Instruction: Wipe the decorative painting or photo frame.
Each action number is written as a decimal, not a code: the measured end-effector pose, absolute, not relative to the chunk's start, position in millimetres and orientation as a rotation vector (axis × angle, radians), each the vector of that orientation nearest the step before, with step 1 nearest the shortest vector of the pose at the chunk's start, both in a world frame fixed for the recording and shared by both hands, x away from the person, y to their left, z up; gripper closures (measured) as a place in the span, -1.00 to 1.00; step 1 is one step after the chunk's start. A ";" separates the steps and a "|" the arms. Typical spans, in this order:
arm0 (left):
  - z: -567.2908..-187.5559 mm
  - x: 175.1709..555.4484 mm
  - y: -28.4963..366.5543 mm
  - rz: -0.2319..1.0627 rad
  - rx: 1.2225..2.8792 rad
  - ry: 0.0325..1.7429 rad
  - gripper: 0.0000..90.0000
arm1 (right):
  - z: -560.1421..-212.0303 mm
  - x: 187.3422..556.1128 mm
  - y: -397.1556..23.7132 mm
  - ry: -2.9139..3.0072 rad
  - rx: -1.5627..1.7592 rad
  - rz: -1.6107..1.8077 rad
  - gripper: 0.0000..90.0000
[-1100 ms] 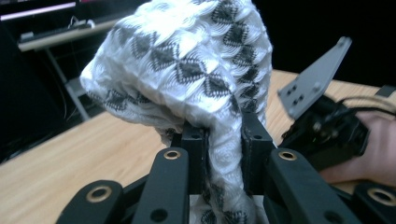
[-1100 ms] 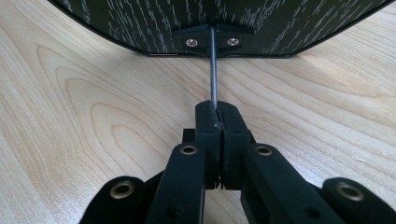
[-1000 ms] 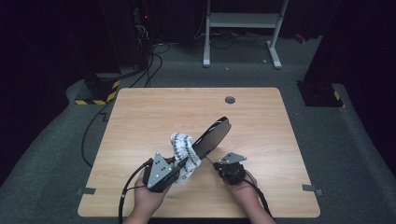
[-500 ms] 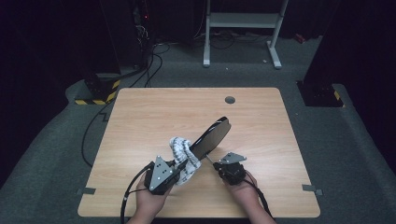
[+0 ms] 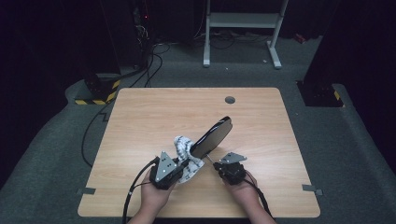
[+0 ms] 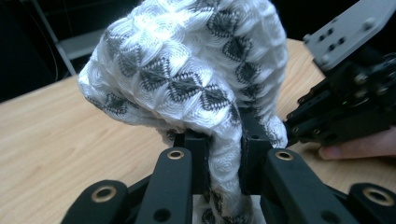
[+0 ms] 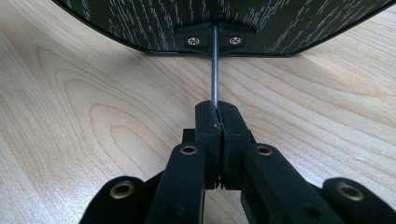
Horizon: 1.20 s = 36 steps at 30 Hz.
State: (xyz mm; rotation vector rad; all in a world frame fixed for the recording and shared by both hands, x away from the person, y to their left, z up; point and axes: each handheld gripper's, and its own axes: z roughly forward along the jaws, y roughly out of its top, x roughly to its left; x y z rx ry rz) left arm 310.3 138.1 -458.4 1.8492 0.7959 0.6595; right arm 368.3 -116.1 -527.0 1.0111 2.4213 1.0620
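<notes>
A black oval panel [image 5: 212, 136] with a wood-grain face [image 7: 233, 18] stands tilted over the wooden table [image 5: 154, 116]. A thin metal rod [image 7: 214, 65] runs from a screwed bracket on its edge. My right gripper [image 7: 219, 116] is shut on that rod's end and sits at the panel's near end [image 5: 215, 164]. My left gripper [image 6: 224, 154] is shut on a white cloth with grey diamond pattern [image 6: 187, 70]. The cloth [image 5: 183, 148] is bunched against the panel's lower left edge, just beyond my left gripper [image 5: 187, 164]. In the left gripper view, the right gripper [image 6: 345, 107] shows close by.
A round cable hole [image 5: 229, 99] sits near the table's far edge. Tape marks [image 5: 87, 191] lie at the near corners. The left gripper's cable [image 5: 135, 186] trails off the front. A white stand [image 5: 240, 21] and a striped box [image 5: 100, 88] are on the floor behind.
My left gripper has edged slightly toward the panel with the cloth in it. The right gripper and the panel have stayed put.
</notes>
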 end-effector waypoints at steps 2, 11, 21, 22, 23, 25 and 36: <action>-462.6 312.9 139.9 0.650 1.858 0.813 0.73 | -527.0 368.3 -116.0 2.420 1.012 1.061 0.98; -474.6 313.1 143.0 0.627 1.893 0.851 0.73 | -527.0 367.9 -115.8 2.415 1.014 1.057 0.98; -445.3 287.9 138.5 0.672 1.782 0.764 0.68 | -527.0 367.9 -115.8 2.416 1.008 1.056 0.98; -447.5 290.0 137.8 0.667 1.787 0.774 0.68 | -527.0 367.9 -115.8 2.416 1.006 1.056 0.98; -450.5 292.9 137.6 0.655 1.794 0.786 0.68 | -527.0 367.9 -115.8 2.416 1.006 1.056 0.98; -458.1 298.2 136.5 0.638 1.811 0.807 0.69 | -527.0 367.8 -115.7 2.416 1.005 1.055 0.98; -475.2 304.8 136.2 0.614 1.876 0.847 0.69 | -526.9 367.9 -115.9 2.414 1.014 1.055 0.98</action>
